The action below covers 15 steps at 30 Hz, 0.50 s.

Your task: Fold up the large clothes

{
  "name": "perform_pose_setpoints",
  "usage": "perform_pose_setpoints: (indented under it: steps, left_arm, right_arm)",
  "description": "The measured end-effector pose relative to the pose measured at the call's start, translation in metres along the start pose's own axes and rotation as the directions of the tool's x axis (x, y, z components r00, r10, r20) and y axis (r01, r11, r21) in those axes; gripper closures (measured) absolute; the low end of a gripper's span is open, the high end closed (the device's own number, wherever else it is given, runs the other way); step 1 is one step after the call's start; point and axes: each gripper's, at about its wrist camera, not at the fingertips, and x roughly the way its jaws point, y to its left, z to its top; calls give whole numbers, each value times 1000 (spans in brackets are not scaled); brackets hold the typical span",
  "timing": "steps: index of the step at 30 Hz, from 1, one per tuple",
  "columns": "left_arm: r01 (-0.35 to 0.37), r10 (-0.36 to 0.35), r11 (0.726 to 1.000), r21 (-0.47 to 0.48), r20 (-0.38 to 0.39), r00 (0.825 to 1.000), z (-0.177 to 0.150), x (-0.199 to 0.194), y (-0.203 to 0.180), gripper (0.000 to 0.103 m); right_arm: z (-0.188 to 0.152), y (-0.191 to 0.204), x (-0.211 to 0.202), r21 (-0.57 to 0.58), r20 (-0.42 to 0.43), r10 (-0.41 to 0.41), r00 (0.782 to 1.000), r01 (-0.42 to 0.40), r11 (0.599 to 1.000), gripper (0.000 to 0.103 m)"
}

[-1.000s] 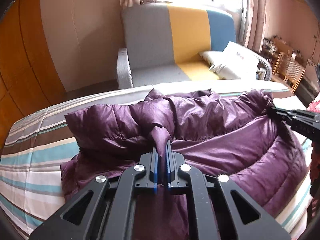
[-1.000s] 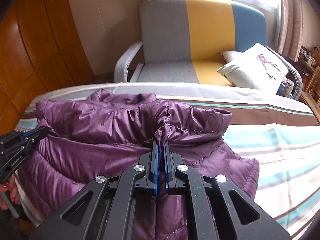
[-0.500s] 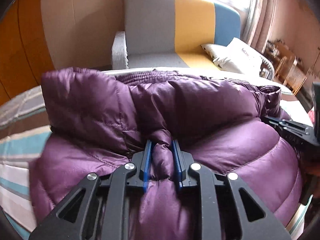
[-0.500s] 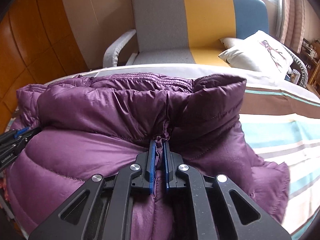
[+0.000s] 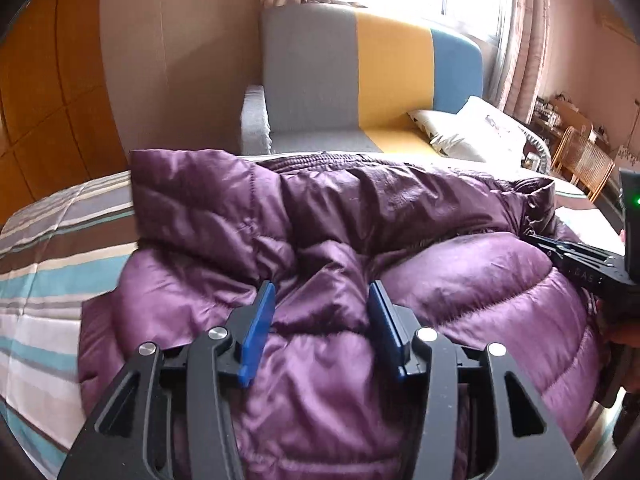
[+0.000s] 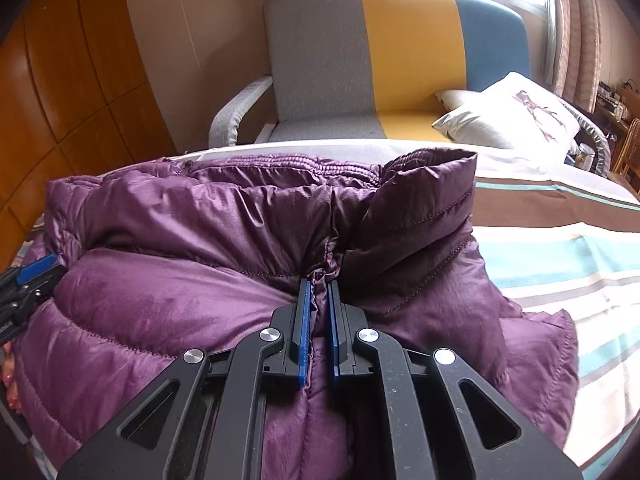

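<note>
A purple puffer jacket (image 5: 400,240) lies folded over on the striped bed (image 5: 48,264); it also fills the right wrist view (image 6: 200,280). My left gripper (image 5: 322,292) is open, its blue pads apart over the jacket's near edge, with fabric bulging between them but not pinched. My right gripper (image 6: 319,282) is shut on a ridge of the jacket at a seam below the upright collar (image 6: 424,208). Each gripper shows at the edge of the other's view: the right one (image 5: 576,256), the left one (image 6: 28,280).
A grey, yellow and blue armchair (image 5: 360,88) stands behind the bed with white pillows (image 6: 516,116) on it. Orange wooden panels (image 6: 60,80) line the left wall. Wicker furniture (image 5: 584,160) and a curtain stand at the right.
The jacket's near half has been carried over onto its far half and laid down. My left gripper has opened and let go of the fabric; the right one stays clamped.
</note>
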Motion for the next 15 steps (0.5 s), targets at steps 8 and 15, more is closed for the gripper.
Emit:
perform_pose_setpoints:
  steps: [8, 15]
  left_arm:
    - [-79, 80, 996, -44, 36, 996, -5, -24, 24, 48]
    - [-141, 141, 990, 7, -27, 990, -16, 1, 24, 47]
  right_arm:
    - [-6, -5, -27, 45, 9, 3, 1000, -3, 999, 96]
    - [-10, -11, -35, 60, 25, -2, 1000, 1, 998, 96]
